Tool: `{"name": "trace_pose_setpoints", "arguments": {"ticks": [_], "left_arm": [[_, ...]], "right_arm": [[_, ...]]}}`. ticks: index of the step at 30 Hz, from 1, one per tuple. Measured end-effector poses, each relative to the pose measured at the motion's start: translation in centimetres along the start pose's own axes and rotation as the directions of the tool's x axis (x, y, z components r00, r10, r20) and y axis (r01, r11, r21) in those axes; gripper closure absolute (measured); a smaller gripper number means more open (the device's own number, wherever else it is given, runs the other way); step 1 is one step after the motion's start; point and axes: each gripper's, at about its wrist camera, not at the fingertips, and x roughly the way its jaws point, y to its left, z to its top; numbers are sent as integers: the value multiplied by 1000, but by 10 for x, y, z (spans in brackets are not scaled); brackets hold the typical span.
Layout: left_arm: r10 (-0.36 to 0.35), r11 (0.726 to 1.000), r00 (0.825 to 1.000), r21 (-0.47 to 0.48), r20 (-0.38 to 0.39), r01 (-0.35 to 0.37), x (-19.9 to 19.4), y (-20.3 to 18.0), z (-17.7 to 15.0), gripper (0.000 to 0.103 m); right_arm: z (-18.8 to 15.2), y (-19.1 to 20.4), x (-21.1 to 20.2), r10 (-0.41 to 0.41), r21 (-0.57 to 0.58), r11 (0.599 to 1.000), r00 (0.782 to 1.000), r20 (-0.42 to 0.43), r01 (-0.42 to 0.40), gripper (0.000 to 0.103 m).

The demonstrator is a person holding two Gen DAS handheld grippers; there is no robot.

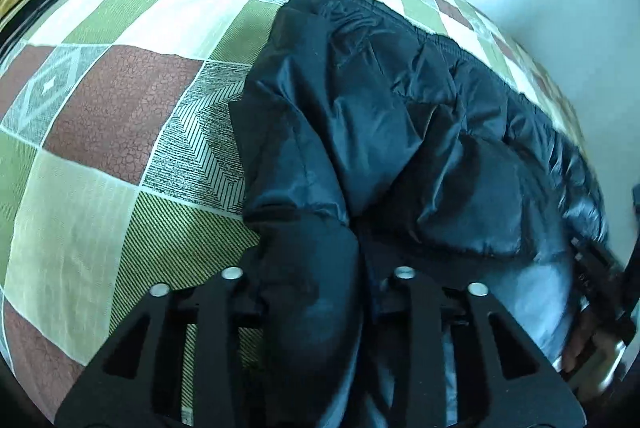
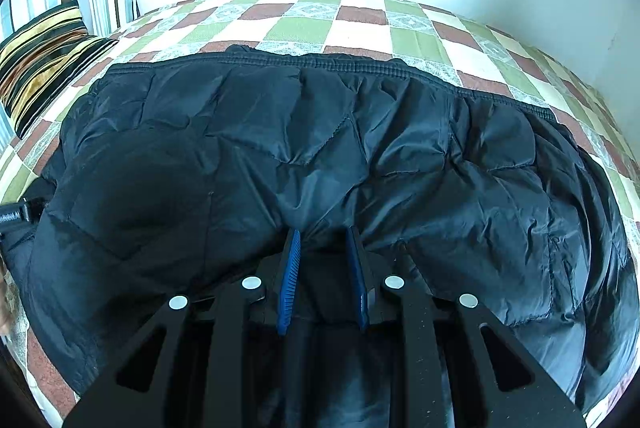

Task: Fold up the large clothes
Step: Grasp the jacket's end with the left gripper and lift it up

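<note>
Black puffer jacket on checkered bedspread, bunched between both tools' tips, right tool pinching fabric, left tool grip hidden

Bedroom: checkered bedspread, striped pillows

My left gripper is matte black, its flat linkage arms cut with long slots and pinned by four round silver screws. Its fingertips are hidden. My right gripper has the same black slotted arms and four silver screw heads, and its two fingers carry ribbed blue pads on their inner faces. At the left view's lower right edge a blurred patch of my skin shows beside black hardware with pale lettering too smeared to read.
</note>
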Motion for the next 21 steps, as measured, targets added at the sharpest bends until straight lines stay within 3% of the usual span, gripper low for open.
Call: {"name": "trace_pose_setpoints", "arguments": {"ticks": [4, 10, 15, 21], "left_arm": [[24, 1000, 999, 20, 45, -24, -19, -11, 4, 86], [-34, 999, 989, 45, 147, 27, -62, -35, 10, 90], [-93, 990, 974, 125, 209, 68, -92, -82, 18, 91], [-108, 971, 964, 235, 242, 50, -106, -150, 21, 91]], "right_arm": [[0, 1, 0, -5, -1, 1000, 1000, 1, 5, 79], [-1, 1, 0, -4, -1, 1000, 1000, 2, 4, 79], [-1, 2, 0, -3, 0, 1000, 1000, 5, 3, 79], [2, -10, -15, 7, 10, 1000, 1000, 30, -7, 79]]}}
